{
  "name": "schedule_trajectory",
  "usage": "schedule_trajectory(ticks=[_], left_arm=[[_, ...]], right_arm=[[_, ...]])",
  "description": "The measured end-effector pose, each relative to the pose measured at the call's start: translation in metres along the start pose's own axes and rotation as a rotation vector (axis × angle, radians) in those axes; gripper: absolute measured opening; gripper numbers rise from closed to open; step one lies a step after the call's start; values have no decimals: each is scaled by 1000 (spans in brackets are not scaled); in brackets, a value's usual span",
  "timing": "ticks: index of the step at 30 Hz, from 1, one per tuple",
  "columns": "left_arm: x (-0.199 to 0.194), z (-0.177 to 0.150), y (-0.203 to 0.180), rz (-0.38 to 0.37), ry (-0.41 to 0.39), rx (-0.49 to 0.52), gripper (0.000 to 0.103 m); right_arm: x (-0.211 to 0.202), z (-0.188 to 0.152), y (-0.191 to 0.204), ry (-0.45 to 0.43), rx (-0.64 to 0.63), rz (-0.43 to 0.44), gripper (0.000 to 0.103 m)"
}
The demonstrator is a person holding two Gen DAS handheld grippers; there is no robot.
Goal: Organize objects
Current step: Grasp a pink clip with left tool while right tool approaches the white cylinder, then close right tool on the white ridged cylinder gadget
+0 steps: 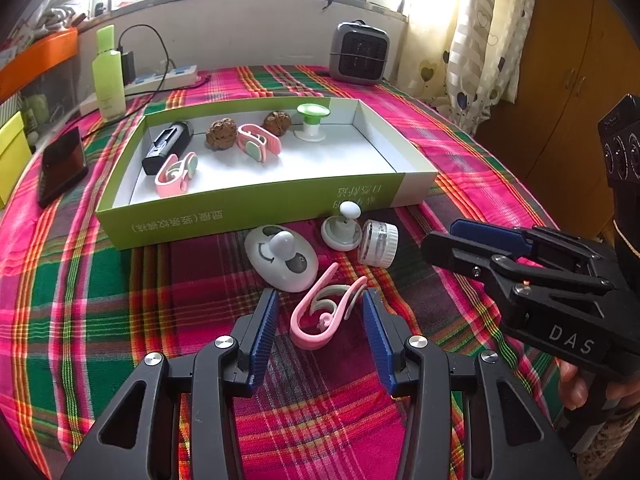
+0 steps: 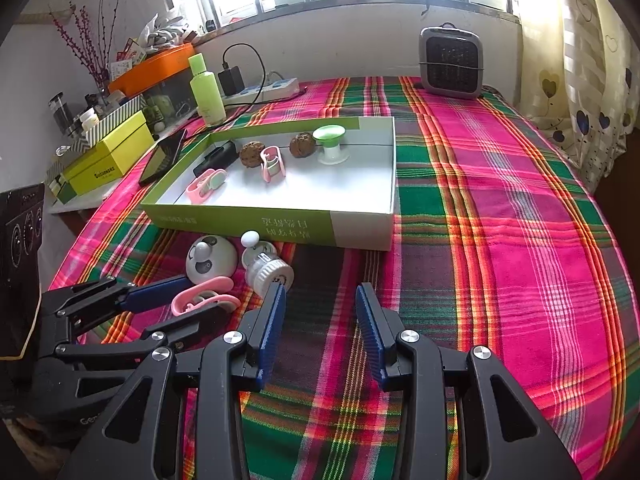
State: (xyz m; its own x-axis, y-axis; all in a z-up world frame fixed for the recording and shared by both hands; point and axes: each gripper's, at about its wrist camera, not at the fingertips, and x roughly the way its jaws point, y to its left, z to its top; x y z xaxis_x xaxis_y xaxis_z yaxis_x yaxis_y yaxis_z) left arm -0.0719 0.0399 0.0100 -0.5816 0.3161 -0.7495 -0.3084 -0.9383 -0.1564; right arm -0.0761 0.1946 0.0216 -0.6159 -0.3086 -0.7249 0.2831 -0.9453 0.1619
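A pink and grey clip (image 1: 324,316) lies on the plaid cloth between the blue pads of my left gripper (image 1: 320,299), which is open; the pads flank the clip without pressing it. From the right wrist view the same clip (image 2: 200,295) sits between the left gripper's fingers (image 2: 160,294). My right gripper (image 2: 320,293) hovers open over bare cloth with nothing between its pads, just right of a clear jar with a white lid (image 2: 268,272). A green and white box (image 1: 256,208) behind holds two pink clips, two walnuts, a black device and a green-topped spool.
In front of the box lie a white oval panda-face piece (image 1: 280,260), a white knob on a round base (image 1: 342,232) and the jar (image 1: 378,244). A phone (image 1: 60,164), a green bottle (image 1: 106,76), a power strip and a grey heater (image 1: 360,54) stand farther back.
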Motion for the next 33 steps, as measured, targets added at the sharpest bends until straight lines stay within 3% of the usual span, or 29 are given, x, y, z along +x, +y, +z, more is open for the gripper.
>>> schedule_trajectory(ticks=[4,8,15,33], left_arm=[[1,1,0,-1,-1,-7,41],[2,2,2,11,-3,-17,31],[-2,-2,12,19,-5,-41,23],[-17,-14,40,24,-19,-95,23]], right_arm=[[2,1,2,7,-7,5,38],[4,2,4,11,-11,14,38],[9,5,12,25,-27,28,38],[29,12,31,60,-43,14,38]])
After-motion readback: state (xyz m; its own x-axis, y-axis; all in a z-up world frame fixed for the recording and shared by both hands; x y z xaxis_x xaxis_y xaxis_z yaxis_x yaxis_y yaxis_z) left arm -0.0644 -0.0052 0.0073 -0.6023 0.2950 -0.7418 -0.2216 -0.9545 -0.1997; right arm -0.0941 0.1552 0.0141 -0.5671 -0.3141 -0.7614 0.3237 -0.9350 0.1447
